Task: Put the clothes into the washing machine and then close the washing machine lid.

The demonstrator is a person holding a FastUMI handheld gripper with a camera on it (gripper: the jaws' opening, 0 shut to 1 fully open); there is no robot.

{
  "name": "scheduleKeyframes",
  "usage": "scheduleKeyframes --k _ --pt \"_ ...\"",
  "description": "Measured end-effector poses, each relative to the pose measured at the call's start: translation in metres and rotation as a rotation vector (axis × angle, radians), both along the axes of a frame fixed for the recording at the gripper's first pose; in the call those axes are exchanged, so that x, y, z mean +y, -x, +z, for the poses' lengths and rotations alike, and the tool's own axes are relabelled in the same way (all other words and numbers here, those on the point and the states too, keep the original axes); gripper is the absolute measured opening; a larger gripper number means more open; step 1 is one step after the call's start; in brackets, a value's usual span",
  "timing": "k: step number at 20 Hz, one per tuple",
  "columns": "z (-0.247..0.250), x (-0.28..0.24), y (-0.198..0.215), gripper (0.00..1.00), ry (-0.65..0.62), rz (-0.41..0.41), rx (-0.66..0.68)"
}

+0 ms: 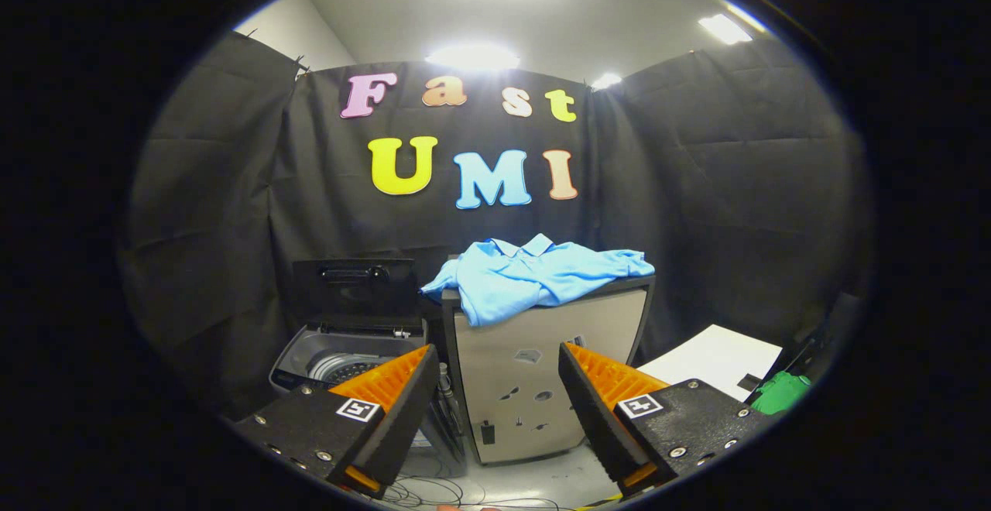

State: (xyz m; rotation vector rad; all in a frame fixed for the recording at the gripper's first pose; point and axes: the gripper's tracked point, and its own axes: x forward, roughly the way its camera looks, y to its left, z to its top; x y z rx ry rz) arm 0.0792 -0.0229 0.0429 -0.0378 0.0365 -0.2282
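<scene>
A light blue shirt (pixel 534 275) lies crumpled on top of a grey box-shaped cabinet (pixel 542 372), one part hanging over its front edge. Left of the cabinet stands a top-loading washing machine (pixel 341 360) with its dark lid (pixel 352 286) raised upright and the drum (pixel 344 368) showing inside. My gripper (pixel 499 360) is open, nothing between its fingers. It is held well back from the cabinet, whose front shows in the gap between the fingers. The shirt lies beyond and above the fingertips.
A white sheet (pixel 716 356) lies on a surface right of the cabinet, with a green object (pixel 778 391) beside it. Loose cables (pixel 441 488) trail on the floor below the fingers. Black cloth walls close in the booth all around.
</scene>
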Motion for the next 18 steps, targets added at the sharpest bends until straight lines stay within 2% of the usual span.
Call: scheduleKeyframes --k 3,8,18 --pt "0.021 -0.018 -0.035 0.96 0.01 -0.02 0.017" --pt "0.06 -0.043 -0.096 0.96 0.027 -0.01 0.037" --pt "0.068 -0.101 -0.212 0.96 -0.026 0.013 0.177"
